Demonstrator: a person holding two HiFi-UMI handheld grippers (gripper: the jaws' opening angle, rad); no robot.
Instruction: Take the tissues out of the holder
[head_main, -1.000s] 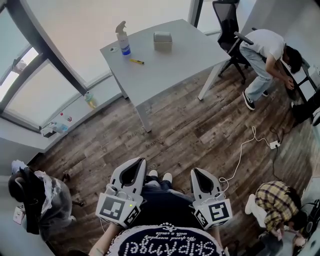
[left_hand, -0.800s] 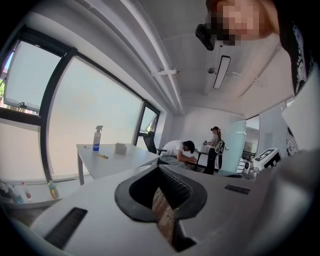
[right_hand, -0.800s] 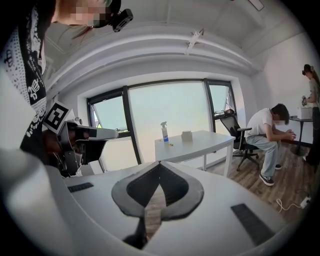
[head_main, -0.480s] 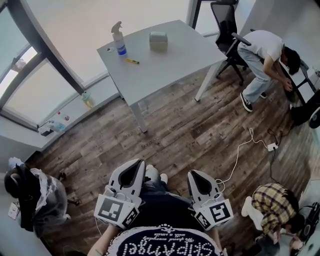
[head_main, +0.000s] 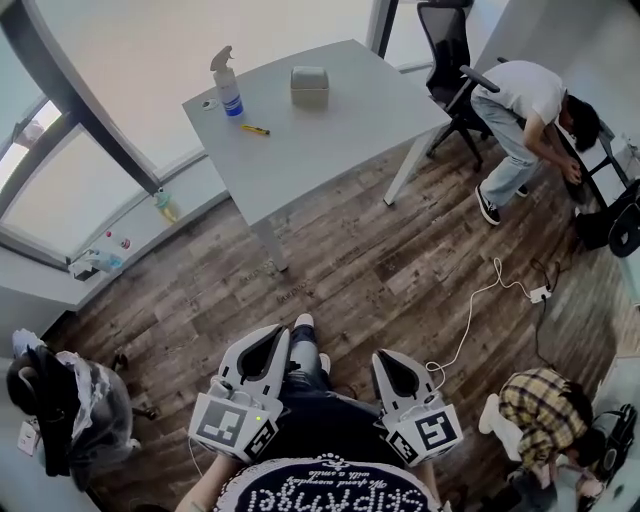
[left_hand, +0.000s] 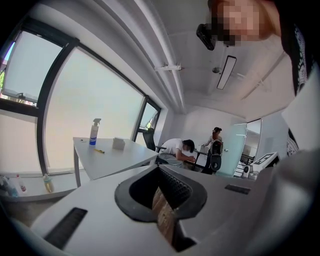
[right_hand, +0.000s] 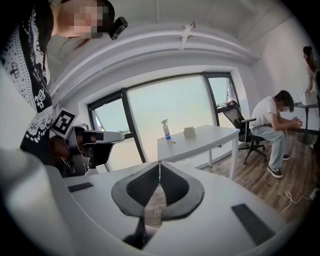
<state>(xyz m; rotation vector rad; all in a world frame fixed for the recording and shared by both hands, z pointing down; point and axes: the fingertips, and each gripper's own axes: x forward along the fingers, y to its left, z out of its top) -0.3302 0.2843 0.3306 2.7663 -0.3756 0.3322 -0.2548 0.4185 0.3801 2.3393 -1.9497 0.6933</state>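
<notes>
Left hand-held gripper (head_main: 283, 331) and right hand-held gripper (head_main: 378, 356) are held low in front of the torso, side by side, apart, pointing forward and slightly down. Both jaw pairs closed tip to tip, nothing between them.

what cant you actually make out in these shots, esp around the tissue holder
- Tissue holder: far off and small in all three views, so whether a tissue sticks out of its top cannot be told.
- Yellow item beside the spray bottle: too small in the head view to identify.
- Table: its far legs are hidden under its own top in the head view.
</notes>
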